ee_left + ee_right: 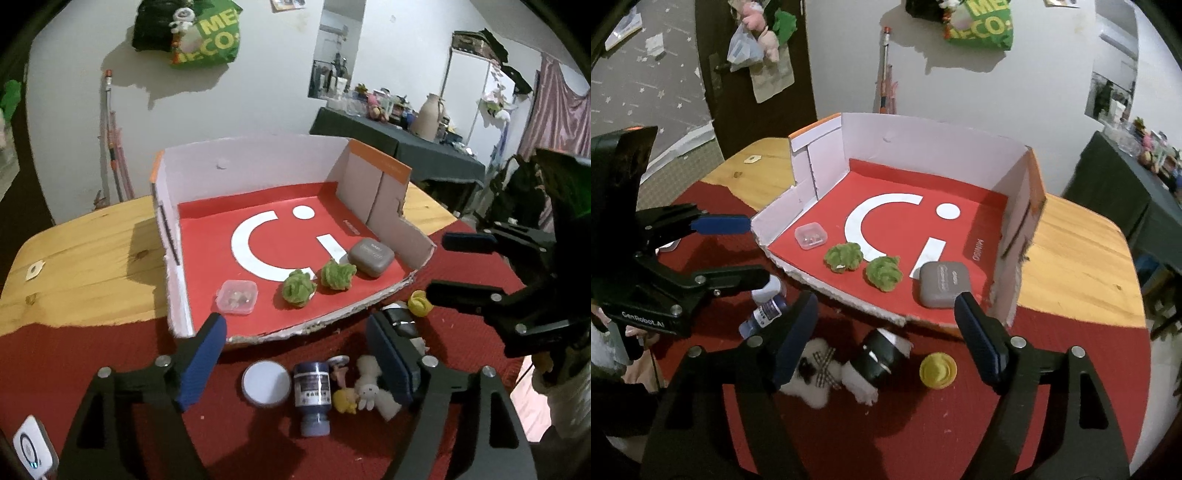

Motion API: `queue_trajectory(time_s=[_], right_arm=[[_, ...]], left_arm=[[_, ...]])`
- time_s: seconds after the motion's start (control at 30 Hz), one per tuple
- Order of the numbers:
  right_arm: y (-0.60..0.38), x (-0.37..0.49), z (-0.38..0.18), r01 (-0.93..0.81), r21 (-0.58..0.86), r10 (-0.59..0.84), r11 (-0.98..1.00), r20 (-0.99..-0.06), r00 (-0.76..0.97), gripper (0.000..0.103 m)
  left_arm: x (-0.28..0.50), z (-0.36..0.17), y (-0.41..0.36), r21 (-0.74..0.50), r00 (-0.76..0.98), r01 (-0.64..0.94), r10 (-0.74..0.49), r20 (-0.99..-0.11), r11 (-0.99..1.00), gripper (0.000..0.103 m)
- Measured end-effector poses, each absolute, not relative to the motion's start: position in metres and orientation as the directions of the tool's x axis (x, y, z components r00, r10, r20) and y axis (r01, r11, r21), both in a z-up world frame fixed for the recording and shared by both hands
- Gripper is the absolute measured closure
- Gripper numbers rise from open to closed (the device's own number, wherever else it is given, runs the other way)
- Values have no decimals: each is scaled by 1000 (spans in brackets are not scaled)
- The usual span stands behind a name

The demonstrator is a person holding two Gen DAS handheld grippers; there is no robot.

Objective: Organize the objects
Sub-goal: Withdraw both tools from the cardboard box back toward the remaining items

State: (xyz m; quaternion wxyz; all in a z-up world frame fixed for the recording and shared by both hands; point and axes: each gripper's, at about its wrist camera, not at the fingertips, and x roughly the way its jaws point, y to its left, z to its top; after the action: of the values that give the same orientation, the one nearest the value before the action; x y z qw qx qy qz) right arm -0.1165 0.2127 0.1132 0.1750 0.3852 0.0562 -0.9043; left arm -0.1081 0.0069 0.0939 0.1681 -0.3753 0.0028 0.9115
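An open cardboard box (255, 162) (923, 147) with a red floor holds a clear plastic case (237, 297) (811, 236), two green fuzzy balls (298, 288) (844, 257) and a grey case (371, 256) (941, 283). On the red cloth in front lie a round white lid (266, 383), a blue paint bottle (312, 391) (764, 312), small plush toys (364, 387) (816, 373), a black cylinder (881, 356) and a yellow cap (419, 303) (938, 370). My left gripper (295, 365) (750, 251) is open above the lid and bottle. My right gripper (886, 336) (436, 264) is open above the black cylinder.
The box stands on a wooden table (85, 258) (1071, 258) partly covered by a red cloth (74, 354) (923, 424). A white device (33, 448) lies at the near left. A dark cluttered table (406, 140) stands behind right.
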Motion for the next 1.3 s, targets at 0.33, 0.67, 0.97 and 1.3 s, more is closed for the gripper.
queue_trajectory(time_s=[0.33, 0.67, 0.97, 1.3], right_arm=[[221, -85, 111, 299, 41, -246, -953, -681, -690, 21], [233, -64, 98, 194, 79, -199, -978, -634, -747, 16], [233, -57, 76, 144, 79, -161, -986, -637, -754, 15], [235, -52, 58, 102, 84, -132, -991, -658, -741, 15]], left_arm=[[-77, 94, 2, -112, -713, -261, 269, -647, -959, 12], [-47, 87, -4, -77, -790, -164, 178, -587, -983, 5], [-38, 61, -4, -82, -786, -104, 132, -603, -991, 2], [-33, 39, 3, -108, -752, -87, 137, -645, -990, 2]])
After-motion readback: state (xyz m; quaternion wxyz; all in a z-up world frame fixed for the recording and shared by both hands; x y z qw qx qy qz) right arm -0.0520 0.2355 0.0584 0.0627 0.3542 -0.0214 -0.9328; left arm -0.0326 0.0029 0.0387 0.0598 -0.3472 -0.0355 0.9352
